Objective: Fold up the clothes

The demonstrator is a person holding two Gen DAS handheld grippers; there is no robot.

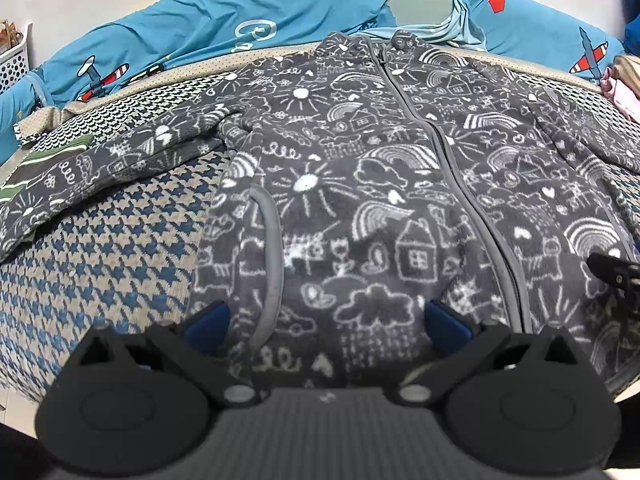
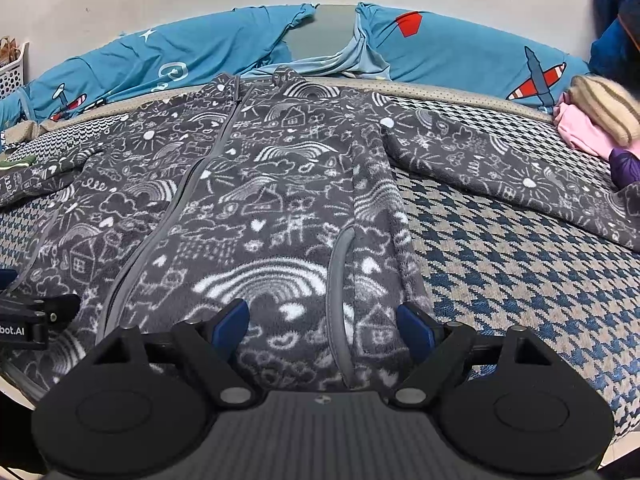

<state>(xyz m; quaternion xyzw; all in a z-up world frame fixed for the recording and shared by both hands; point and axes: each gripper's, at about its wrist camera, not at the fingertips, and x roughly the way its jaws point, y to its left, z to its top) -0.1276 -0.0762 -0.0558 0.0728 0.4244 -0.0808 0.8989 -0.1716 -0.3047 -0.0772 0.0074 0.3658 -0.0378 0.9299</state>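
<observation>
A dark grey fleece jacket (image 1: 360, 168) with white doodle prints lies flat and zipped on a houndstooth bed cover (image 1: 104, 264), sleeves spread to both sides. My left gripper (image 1: 326, 326) hovers open over the jacket's left hem near a pocket, its blue pads apart with nothing between them. In the right wrist view the same jacket (image 2: 260, 200) fills the middle, and my right gripper (image 2: 322, 330) stands open above the right hem by the other pocket. The right sleeve (image 2: 520, 184) stretches out to the right. The other gripper shows at each view's edge.
Blue airplane-print bedding (image 1: 248, 20) lies bunched along the wall behind the jacket. A pile of pink and striped clothes (image 2: 592, 120) sits at the right. A white perforated basket (image 1: 14, 56) stands at the far left. Bare houndstooth cover (image 2: 520, 280) lies right of the jacket.
</observation>
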